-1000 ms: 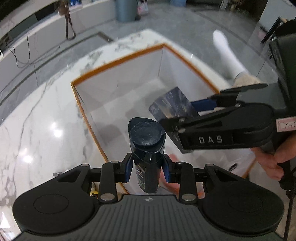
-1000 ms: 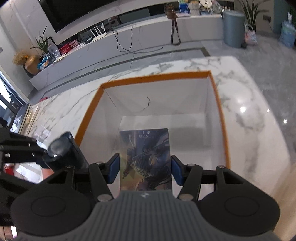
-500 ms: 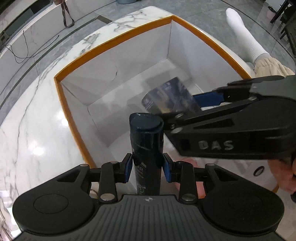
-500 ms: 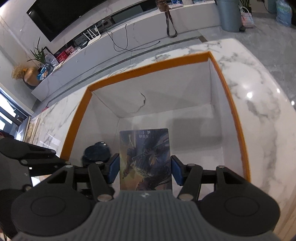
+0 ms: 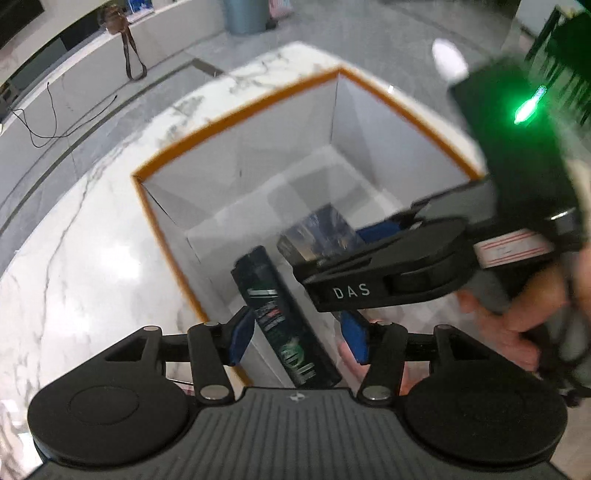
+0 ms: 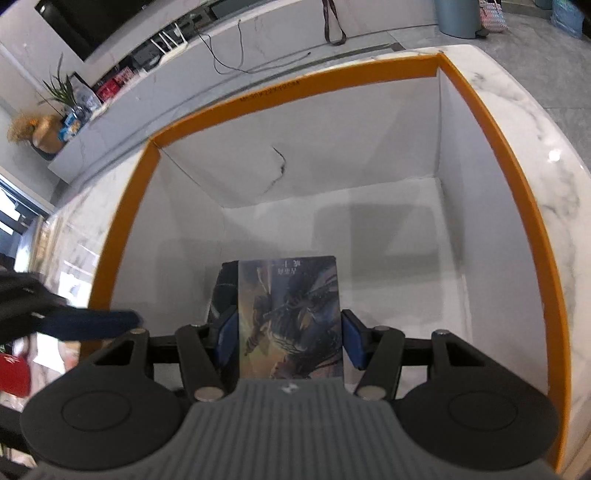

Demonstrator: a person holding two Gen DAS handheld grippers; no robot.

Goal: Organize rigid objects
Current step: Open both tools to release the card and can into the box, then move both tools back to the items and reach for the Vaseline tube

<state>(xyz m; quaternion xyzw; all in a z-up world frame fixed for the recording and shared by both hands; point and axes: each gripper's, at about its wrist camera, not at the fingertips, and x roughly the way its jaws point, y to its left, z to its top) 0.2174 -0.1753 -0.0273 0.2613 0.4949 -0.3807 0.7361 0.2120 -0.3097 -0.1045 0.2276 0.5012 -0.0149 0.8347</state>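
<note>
A white box with an orange rim (image 5: 236, 122) stands on the marble table; it also shows in the right wrist view (image 6: 122, 221). My left gripper (image 5: 297, 338) is open above the box's near left corner. A dark bottle (image 5: 284, 317) lies free between its fingers, down inside the box, and shows in the right wrist view (image 6: 223, 291) behind the card box. My right gripper (image 6: 290, 341) is shut on a dark picture card box (image 6: 291, 317) and holds it low inside the box. That card box (image 5: 321, 230) and the right gripper (image 5: 384, 236) show in the left wrist view.
The marble table (image 5: 74, 258) surrounds the box. A grey bin (image 6: 458, 16) and a low marble counter (image 6: 221, 59) with cables stand beyond. The person's hand (image 5: 517, 332) holds the right gripper. One left finger (image 6: 85, 323) reaches in from the left in the right wrist view.
My left gripper has opened and let go of the dark bottle, which now lies tilted in the box. My right gripper has gone lower into the box with the card box.
</note>
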